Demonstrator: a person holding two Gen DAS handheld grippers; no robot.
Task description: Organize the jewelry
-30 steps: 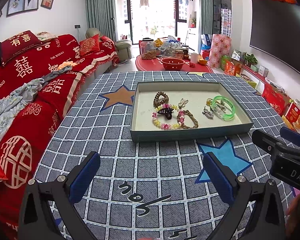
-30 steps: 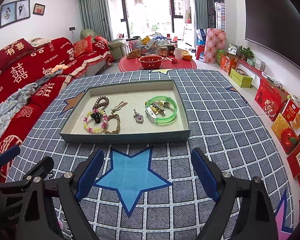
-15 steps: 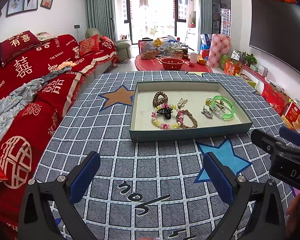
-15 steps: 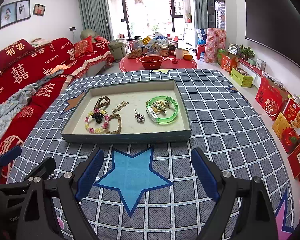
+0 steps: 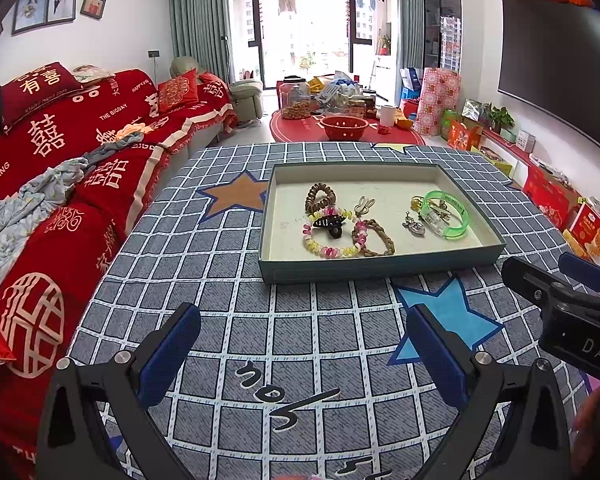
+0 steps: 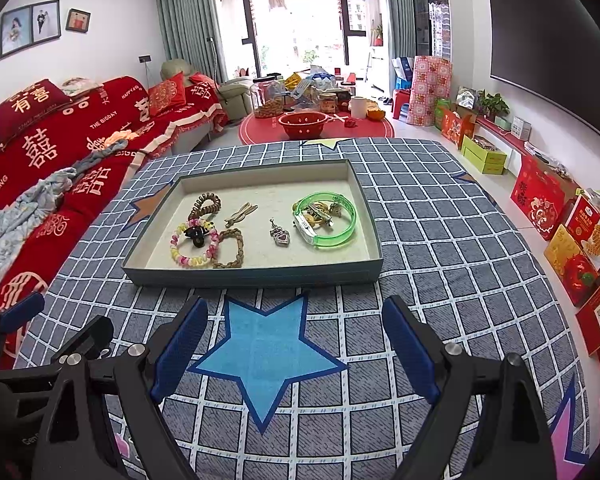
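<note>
Both tongs, left tongs (image 5: 300,344) and right tongs (image 6: 296,340), gape empty over the checked counter (image 6: 440,240). Jewelry sits in tray (image 6: 256,274): green bangle (image 6: 326,220), heart pendant (image 6: 281,236), bead bracelet (image 6: 194,244) overlapping braided ring (image 6: 232,248). Risk: grabbing tangled pieces together.

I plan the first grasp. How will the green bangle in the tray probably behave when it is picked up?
The green bangle looks like rigid clear plastic, so it should keep its shape and feel light. Its glossy surface may slip between pads. Small trinkets lie inside its ring in the tray and might get dragged.
</note>
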